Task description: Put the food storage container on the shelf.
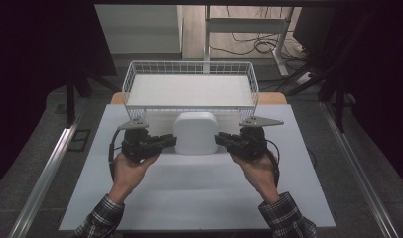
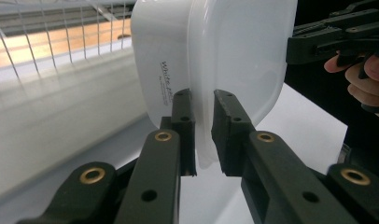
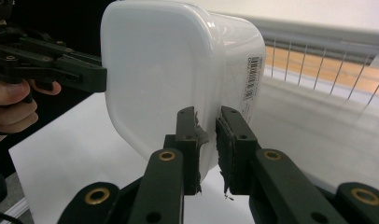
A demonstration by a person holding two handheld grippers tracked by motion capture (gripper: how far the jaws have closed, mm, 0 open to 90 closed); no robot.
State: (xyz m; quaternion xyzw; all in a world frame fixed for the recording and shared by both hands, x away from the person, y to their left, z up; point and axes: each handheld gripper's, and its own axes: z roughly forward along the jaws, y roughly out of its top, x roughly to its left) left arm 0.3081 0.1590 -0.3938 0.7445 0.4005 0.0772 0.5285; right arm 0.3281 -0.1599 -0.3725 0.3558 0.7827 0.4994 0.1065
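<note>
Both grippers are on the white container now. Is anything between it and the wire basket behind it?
Nothing visible lies between them. The white container sits right before the wire basket, whose near wall rises in its path. The basket's floor looks bare.

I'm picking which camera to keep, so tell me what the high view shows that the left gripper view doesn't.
High view: both forearms in plaid sleeves, the whole wire basket, and the grey plates on top of both tools.

Left gripper view: small printed text on the white container's side, and the left tool pinching the container's rim edge-on.

Both: the container gripped between the left tool and the right tool, on the white table in front of the basket.
</note>
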